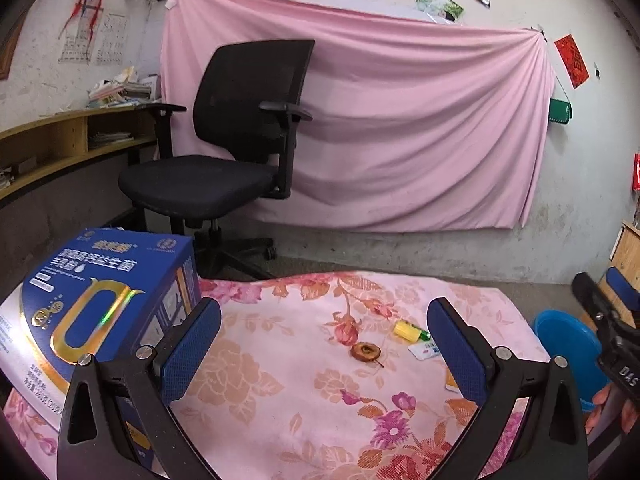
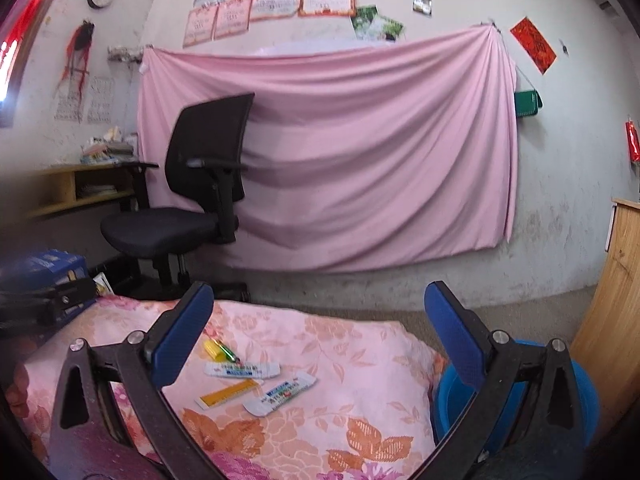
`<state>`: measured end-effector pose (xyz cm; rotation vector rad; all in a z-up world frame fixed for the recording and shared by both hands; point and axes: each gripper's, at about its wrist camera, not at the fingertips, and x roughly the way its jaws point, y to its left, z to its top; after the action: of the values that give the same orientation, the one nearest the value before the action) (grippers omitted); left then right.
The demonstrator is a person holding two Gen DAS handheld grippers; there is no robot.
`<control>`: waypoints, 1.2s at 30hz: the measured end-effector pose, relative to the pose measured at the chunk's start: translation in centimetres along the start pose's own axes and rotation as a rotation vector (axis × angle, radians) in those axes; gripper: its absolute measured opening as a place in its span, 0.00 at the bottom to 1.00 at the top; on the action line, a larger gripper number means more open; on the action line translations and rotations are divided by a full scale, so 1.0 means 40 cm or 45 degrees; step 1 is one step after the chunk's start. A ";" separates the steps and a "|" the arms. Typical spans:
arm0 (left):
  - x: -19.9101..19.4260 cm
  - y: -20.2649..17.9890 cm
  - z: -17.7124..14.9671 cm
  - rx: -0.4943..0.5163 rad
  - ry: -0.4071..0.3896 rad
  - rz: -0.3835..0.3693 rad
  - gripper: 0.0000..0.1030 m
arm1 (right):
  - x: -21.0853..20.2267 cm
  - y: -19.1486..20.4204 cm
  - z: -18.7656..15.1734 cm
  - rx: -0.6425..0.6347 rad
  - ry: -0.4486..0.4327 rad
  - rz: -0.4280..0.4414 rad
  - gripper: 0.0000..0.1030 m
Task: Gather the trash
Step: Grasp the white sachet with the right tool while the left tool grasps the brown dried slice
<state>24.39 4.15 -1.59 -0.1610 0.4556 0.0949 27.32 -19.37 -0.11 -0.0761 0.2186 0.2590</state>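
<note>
Hovering over the counter [image 1: 280, 400] with its floral cloth, both tongs are spread wide and hold nothing, so I judge this the approach step, before any piece of trash is picked.

The left tongs [image 1: 324, 344] sit at the bottom of the left view, with the blue box [image 1: 100, 304] just beside the left finger. The right tongs [image 2: 320, 344] frame the litter in the lower middle of the right view.

Counted there:
- one yellow-capped tube [image 2: 219, 350], nearest the left finger
- two white printed wrappers [image 2: 242, 369], [image 2: 286, 392]
- one yellow strip [image 2: 226, 394] between them
- one brown fruit slice [image 1: 365, 350], seen only in the left view, centre right

That makes five loose pieces, all near one another. One blue bin [image 2: 452, 396] stands off the counter's right edge, at lower right in both views; it is likely where the trash goes.

The next move probably calls for lowering one pair of tongs over a single piece and closing. The flat wrappers lie flush on soft cloth and may snag fabric; the tube looks the easier first grab.
</note>
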 end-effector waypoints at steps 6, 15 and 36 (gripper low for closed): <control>0.055 -0.008 -0.015 0.043 0.163 -0.035 0.98 | 0.067 -0.024 -0.019 0.070 0.191 -0.004 1.00; 0.148 -0.038 -0.043 0.106 0.385 -0.081 0.97 | 0.138 -0.061 -0.055 0.189 0.434 0.034 1.00; 0.304 -0.057 -0.064 0.270 0.616 -0.108 0.49 | 0.285 -0.026 -0.130 0.258 0.868 0.204 0.83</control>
<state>34.47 2.13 -8.95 0.0082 0.9358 -0.0787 37.29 -18.09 -7.68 0.0578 0.9295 0.3633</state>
